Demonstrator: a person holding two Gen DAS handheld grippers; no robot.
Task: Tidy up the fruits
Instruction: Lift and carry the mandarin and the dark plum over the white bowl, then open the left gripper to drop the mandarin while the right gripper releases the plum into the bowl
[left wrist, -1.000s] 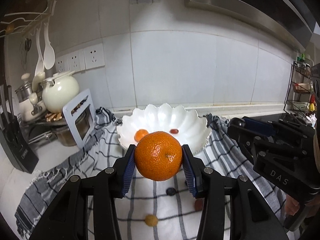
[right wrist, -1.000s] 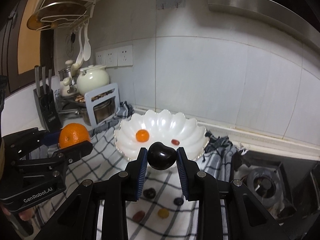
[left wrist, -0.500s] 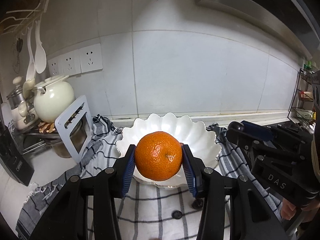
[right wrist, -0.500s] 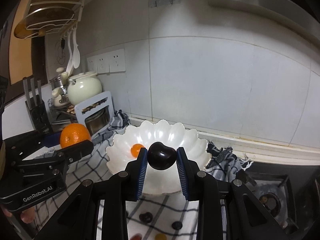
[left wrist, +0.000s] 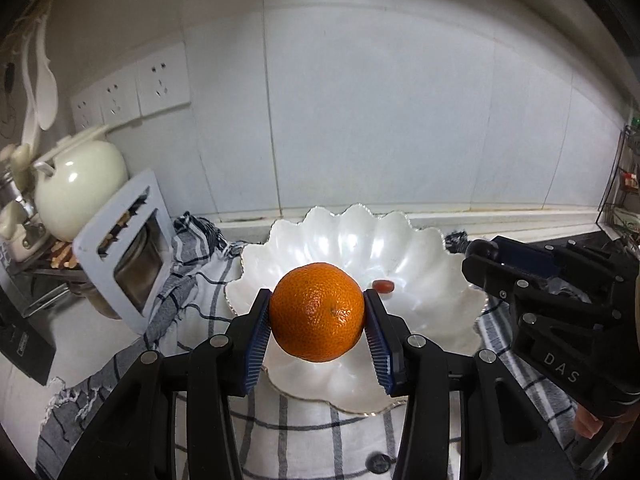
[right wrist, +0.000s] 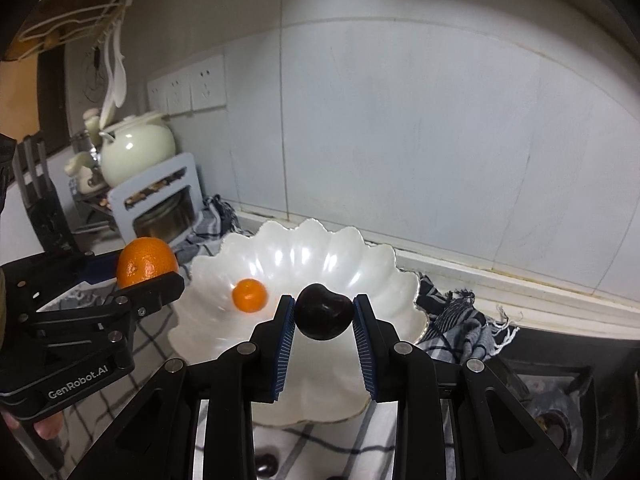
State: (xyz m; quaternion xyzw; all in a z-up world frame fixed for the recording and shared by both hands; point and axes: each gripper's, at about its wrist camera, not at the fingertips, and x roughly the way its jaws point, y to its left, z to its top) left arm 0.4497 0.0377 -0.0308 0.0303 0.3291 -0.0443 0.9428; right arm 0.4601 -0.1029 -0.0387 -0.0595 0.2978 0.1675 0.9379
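My left gripper [left wrist: 317,320] is shut on a large orange [left wrist: 317,312] and holds it over the near half of the white scalloped bowl [left wrist: 420,248]. My right gripper [right wrist: 324,316] is shut on a dark cherry [right wrist: 323,316], also above the bowl [right wrist: 304,252]. Inside the bowl lie a small orange fruit [right wrist: 249,295] and a little red fruit [left wrist: 383,286]. In the right wrist view the left gripper [right wrist: 152,276] with its orange [right wrist: 146,262] hangs at the bowl's left rim. In the left wrist view the right gripper [left wrist: 486,254] sits at the bowl's right rim.
The bowl rests on a checked cloth [left wrist: 320,428] with a small dark fruit [right wrist: 266,464] lying near its front. At the left stand a cream teapot [left wrist: 80,188], a grey rack [left wrist: 128,248] and a knife block [right wrist: 44,208]. A stove burner [right wrist: 548,412] is at the right.
Both grippers have moved forward toward the wall with their fruit; the bowl now looms larger and lies under them, and most loose fruits on the cloth have slipped out of view.
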